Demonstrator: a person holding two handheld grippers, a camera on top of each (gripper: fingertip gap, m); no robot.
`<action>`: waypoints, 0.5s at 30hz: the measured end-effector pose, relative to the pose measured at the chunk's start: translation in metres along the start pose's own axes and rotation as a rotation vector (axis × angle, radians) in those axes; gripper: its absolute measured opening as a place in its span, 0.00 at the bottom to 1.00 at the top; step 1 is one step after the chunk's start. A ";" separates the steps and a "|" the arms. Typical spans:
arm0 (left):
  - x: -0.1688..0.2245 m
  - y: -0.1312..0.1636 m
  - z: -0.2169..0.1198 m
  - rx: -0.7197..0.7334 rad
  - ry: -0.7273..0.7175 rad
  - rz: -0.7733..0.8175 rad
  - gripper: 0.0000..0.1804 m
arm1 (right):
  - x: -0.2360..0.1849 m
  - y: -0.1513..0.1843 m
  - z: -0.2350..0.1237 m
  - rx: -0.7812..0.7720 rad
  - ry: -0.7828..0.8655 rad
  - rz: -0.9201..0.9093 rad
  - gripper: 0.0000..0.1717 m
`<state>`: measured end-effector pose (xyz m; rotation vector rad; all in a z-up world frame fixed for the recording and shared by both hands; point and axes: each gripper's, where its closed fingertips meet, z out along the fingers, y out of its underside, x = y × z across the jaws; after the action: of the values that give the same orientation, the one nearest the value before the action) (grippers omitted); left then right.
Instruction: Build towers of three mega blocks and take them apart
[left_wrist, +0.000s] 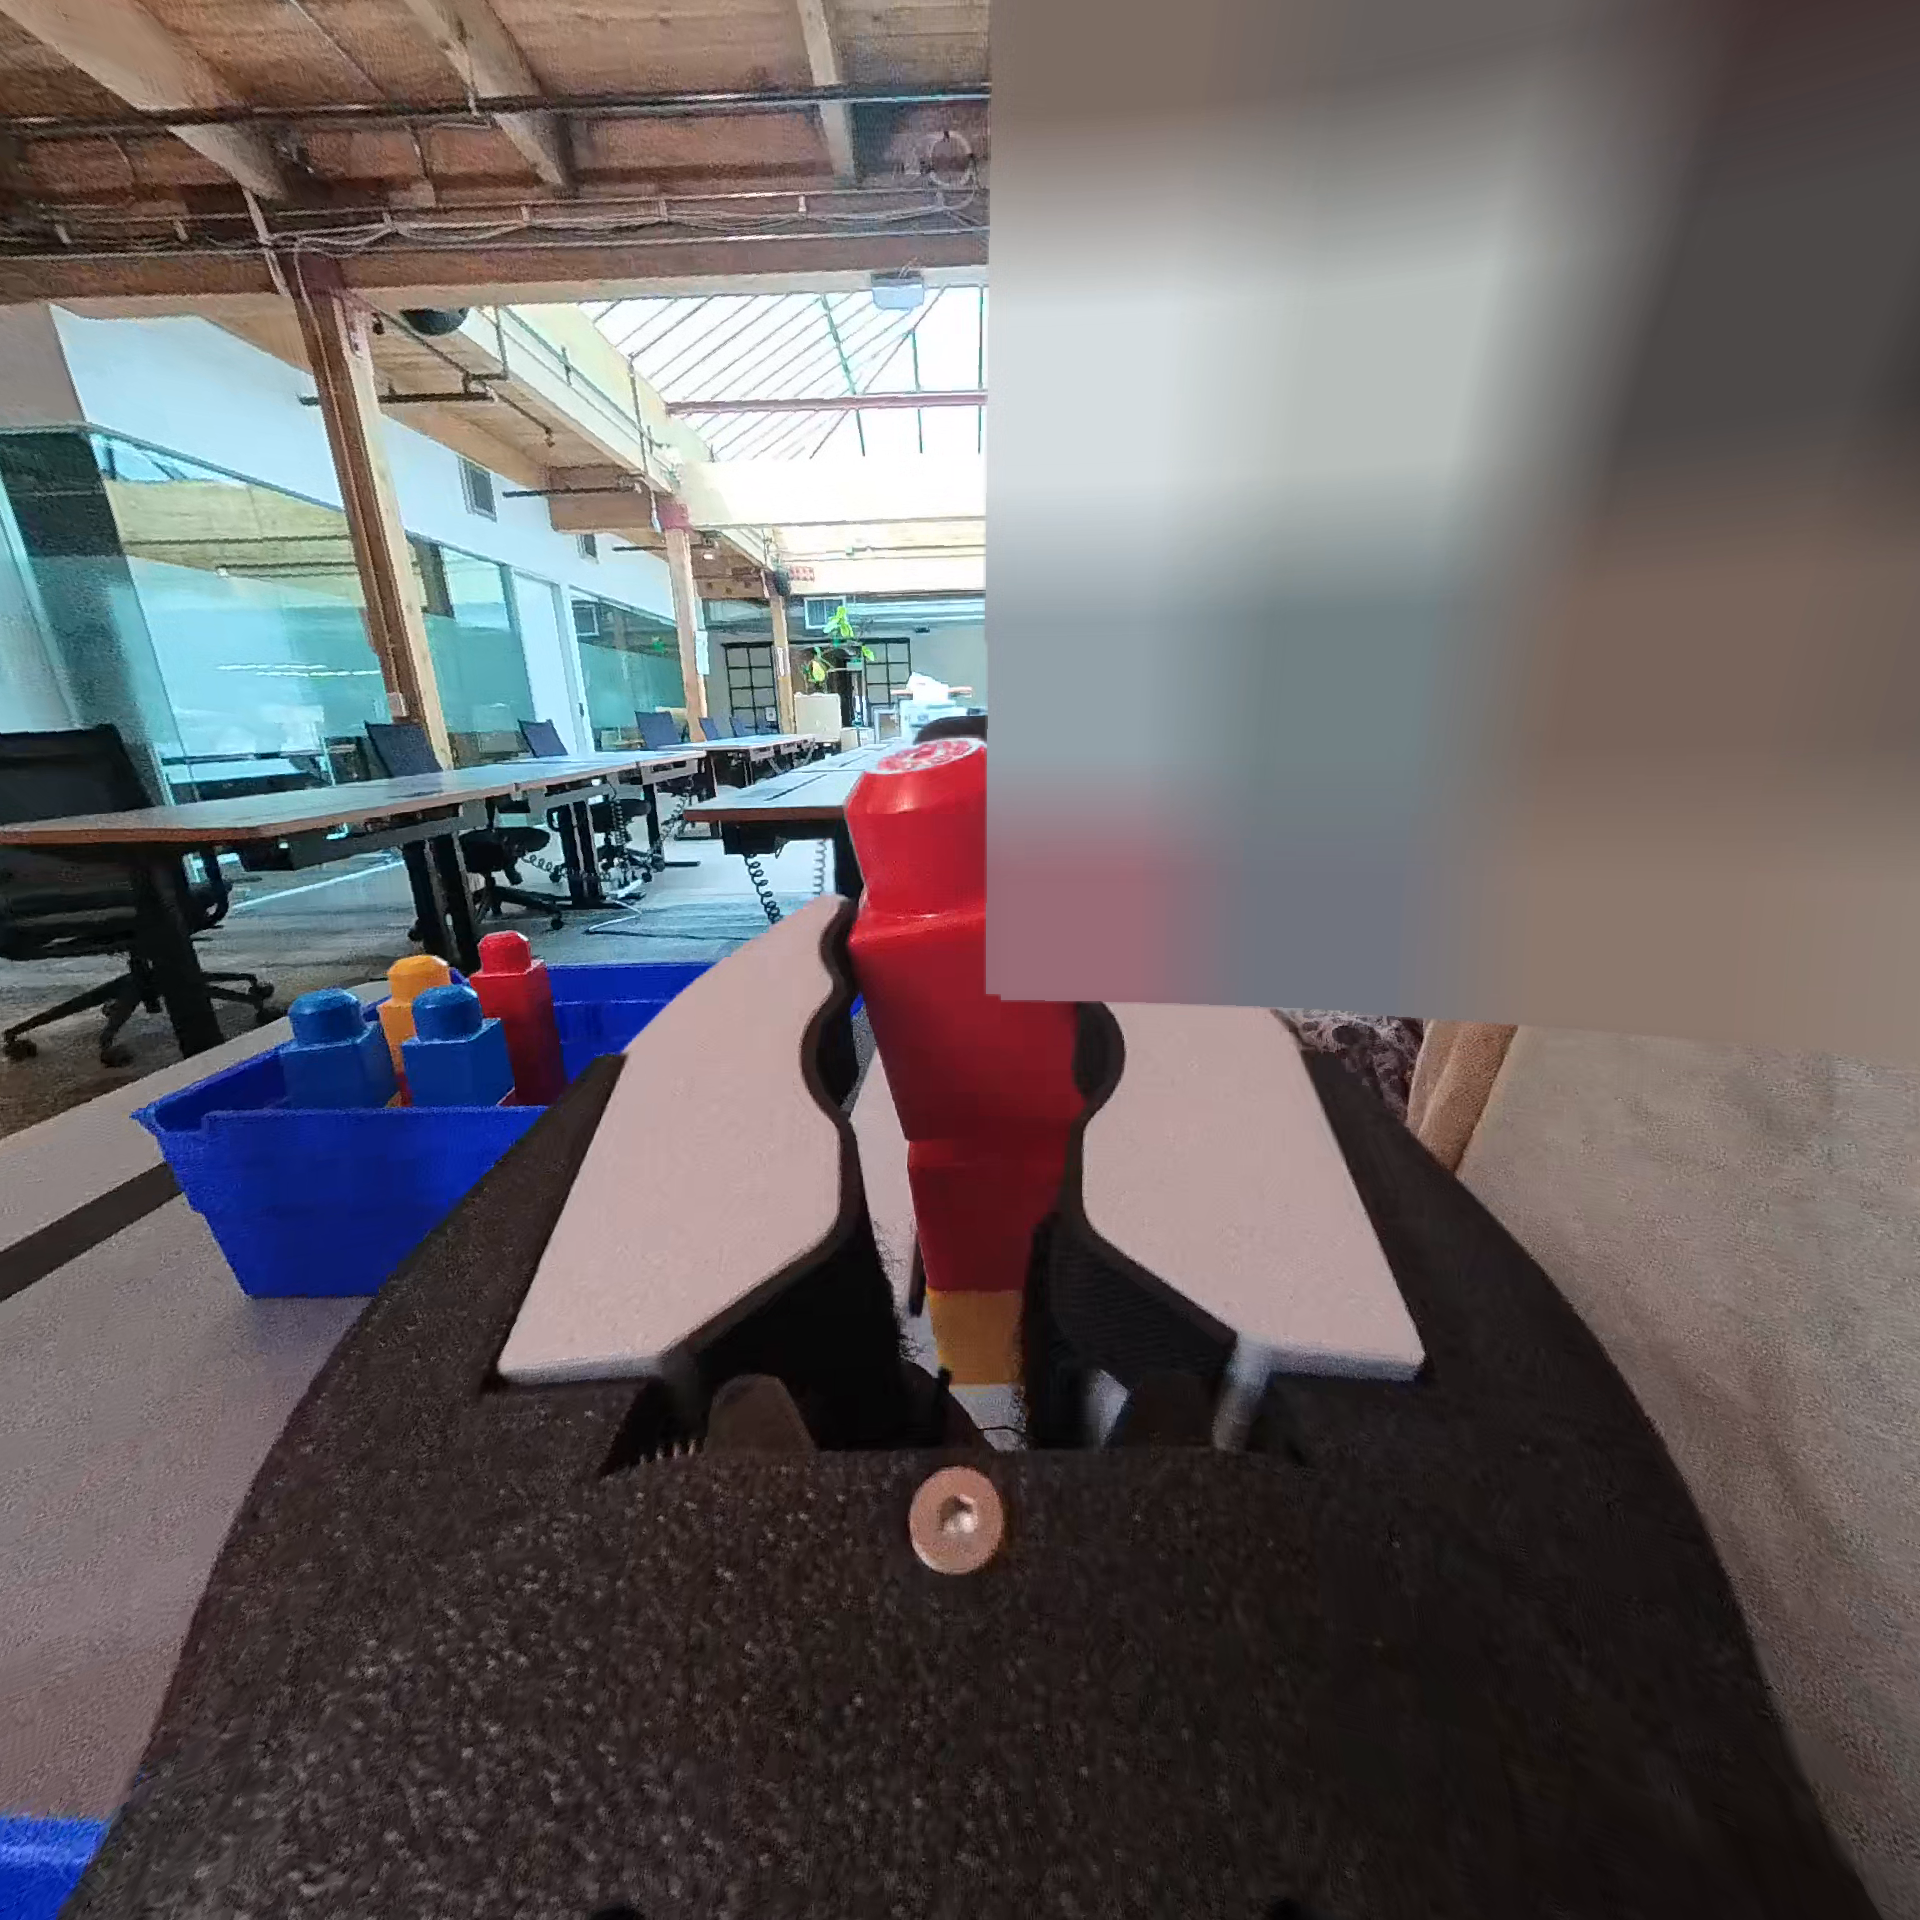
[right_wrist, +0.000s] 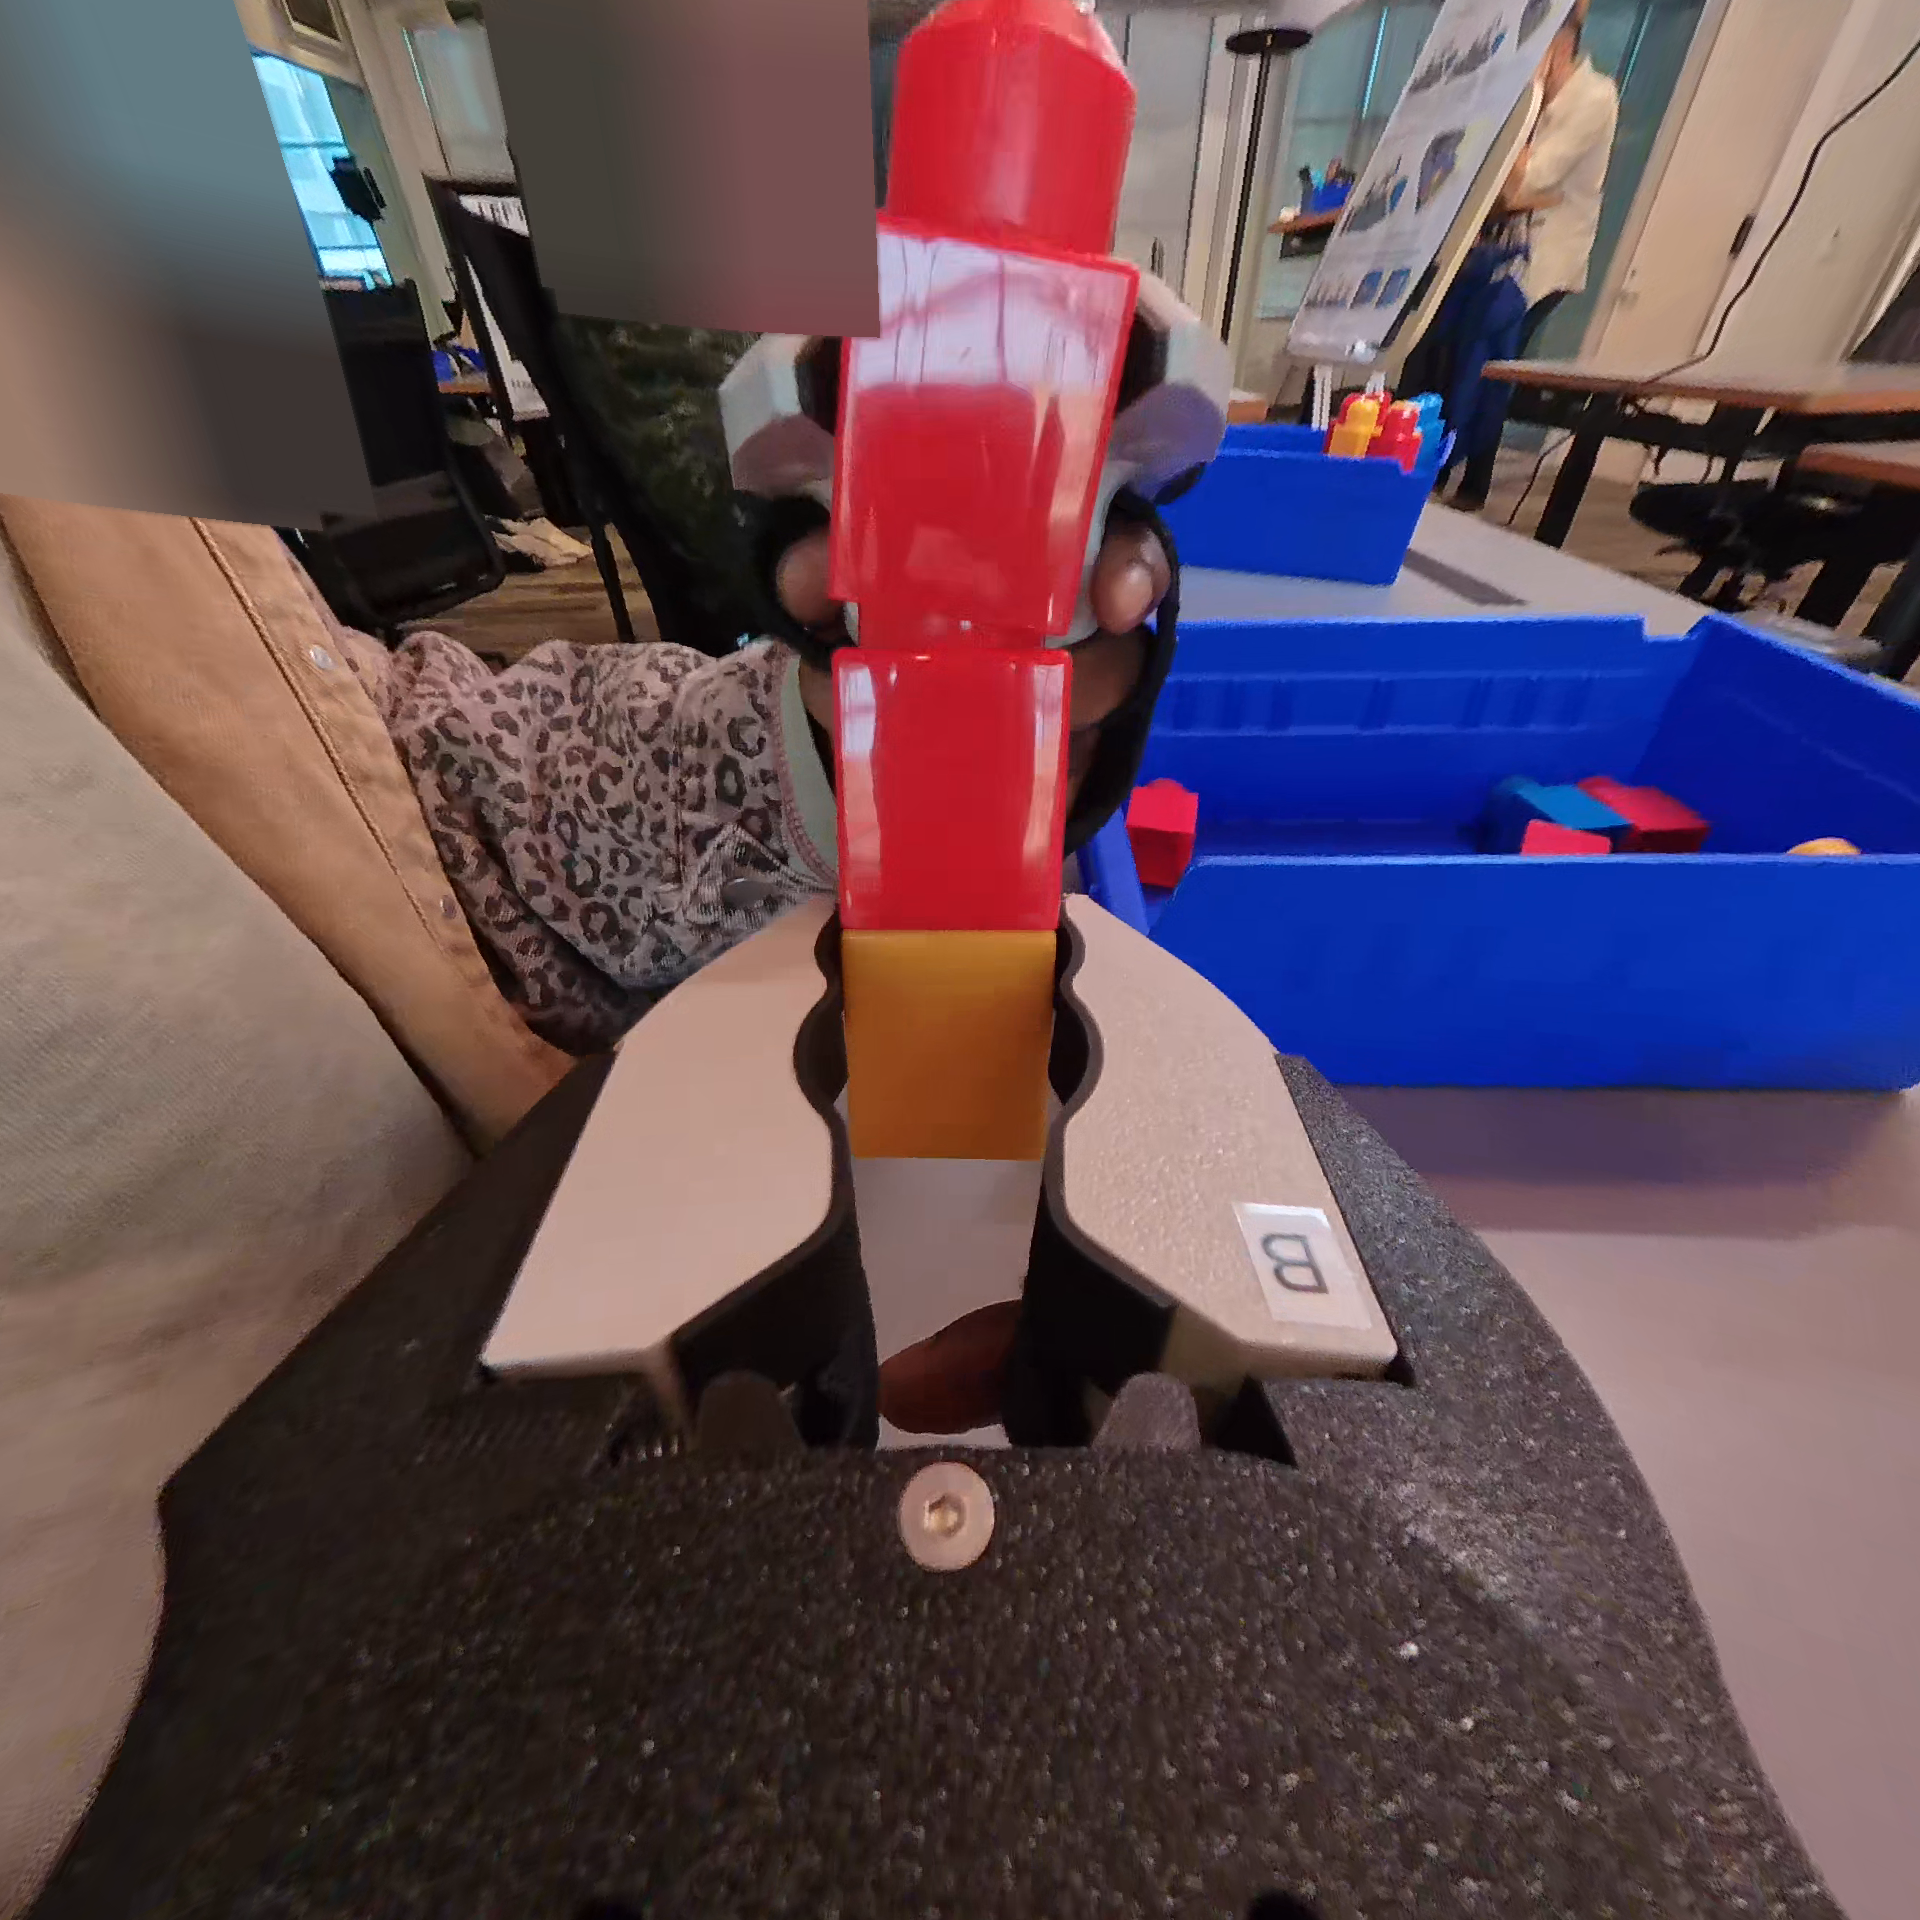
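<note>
- The right claw (right_wrist: 948, 1039) points along a held-up tower; its two pads press the sides of the yellow block (right_wrist: 945, 1044), the tower's near end.
- Beyond that block the tower runs straight away from the right claw: a red block (right_wrist: 951, 790) touching the yellow one, then a second red block (right_wrist: 971, 457) with its stud at the far tip.
- The left claw (left_wrist: 961, 1039) grips the far red block (left_wrist: 966, 1039) from the opposite side (its own view shows the left finger against the block; the right fingertip is partly under a blurred patch).
- In the right view the left claw's fingers (right_wrist: 769, 416) flank that far red block, with a hand (right_wrist: 1127, 582) behind them.
- Only the left view shows a blue bin (left_wrist: 312, 1195) to the left of its claw, on the tabletop (left_wrist: 125, 1403), with blue, yellow and red blocks (left_wrist: 447, 1049) standing upright in it.
- Only the right view shows a large blue bin (right_wrist: 1558, 966) right of its claw with loose blocks (right_wrist: 1600, 816) lying inside, a smaller bin (right_wrist: 1309, 520) farther off, and a leopard-print sleeve (right_wrist: 582, 800) to the left.
- The left view sees the yellow block (left_wrist: 971, 1335) only as a sliver deep between its fingers.
</note>
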<state>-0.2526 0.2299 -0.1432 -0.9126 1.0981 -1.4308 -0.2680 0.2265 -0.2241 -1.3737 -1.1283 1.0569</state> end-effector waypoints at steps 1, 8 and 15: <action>0.000 -0.003 -0.001 0.016 -0.002 0.004 0.21 | 0.000 -0.004 -0.001 0.025 0.001 0.000 0.21; 0.005 -0.026 -0.001 0.263 -0.013 -0.015 0.21 | -0.005 -0.025 0.001 0.207 -0.017 0.023 0.21; 0.001 -0.025 0.006 0.293 -0.046 -0.005 0.21 | -0.002 -0.029 -0.003 0.279 -0.012 0.073 0.21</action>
<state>-0.2542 0.2286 -0.1179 -0.7349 0.8247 -1.5193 -0.2678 0.2250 -0.1952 -1.1941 -0.9056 1.2264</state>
